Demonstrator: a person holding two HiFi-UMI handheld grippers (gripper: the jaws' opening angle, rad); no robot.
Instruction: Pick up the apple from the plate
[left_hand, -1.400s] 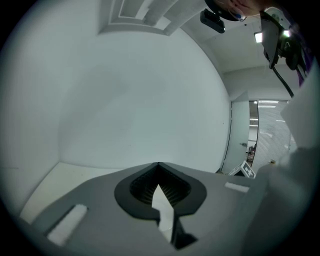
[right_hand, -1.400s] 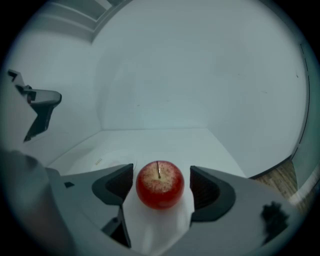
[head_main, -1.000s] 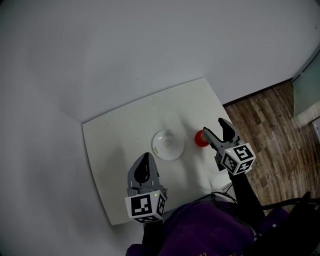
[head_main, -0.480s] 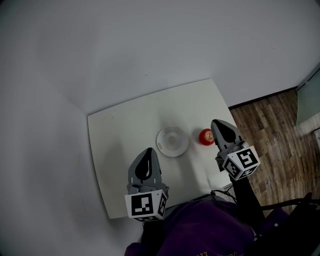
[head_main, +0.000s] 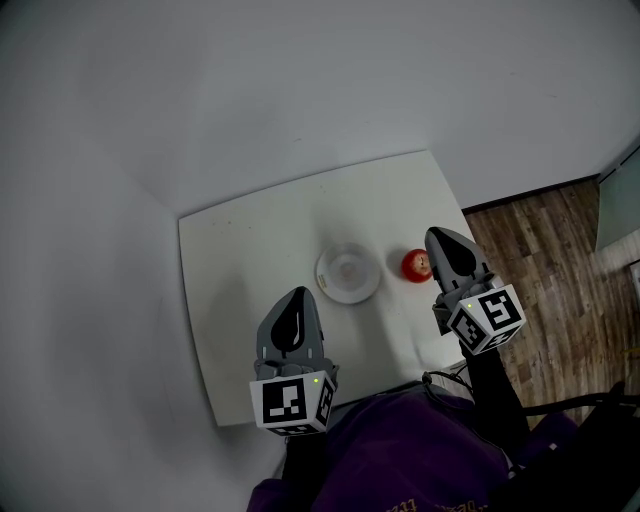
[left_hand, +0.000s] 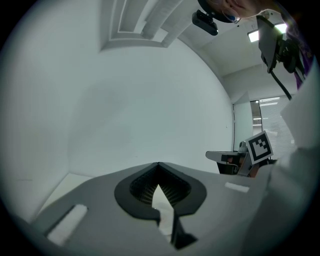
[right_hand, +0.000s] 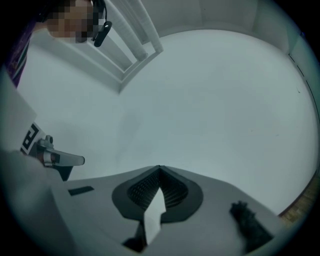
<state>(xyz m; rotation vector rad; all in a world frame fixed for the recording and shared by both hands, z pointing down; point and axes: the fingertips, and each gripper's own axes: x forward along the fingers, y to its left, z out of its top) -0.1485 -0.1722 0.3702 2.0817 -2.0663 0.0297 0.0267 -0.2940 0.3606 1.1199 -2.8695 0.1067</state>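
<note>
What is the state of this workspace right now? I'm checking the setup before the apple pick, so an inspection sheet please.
Surface: white table, holding the plate and the apple.
Job's things: white plate, nothing on it; red apple on the table just right of the plate, not on it.
Clutter: nothing seen.
Grippers: left gripper shut, nothing between its jaws; right gripper shut, nothing between its jaws, next to the apple in the head view.
Cables: dark cable off the table, at the person's right.
Surroundings: white walls; wood floor at right.
</note>
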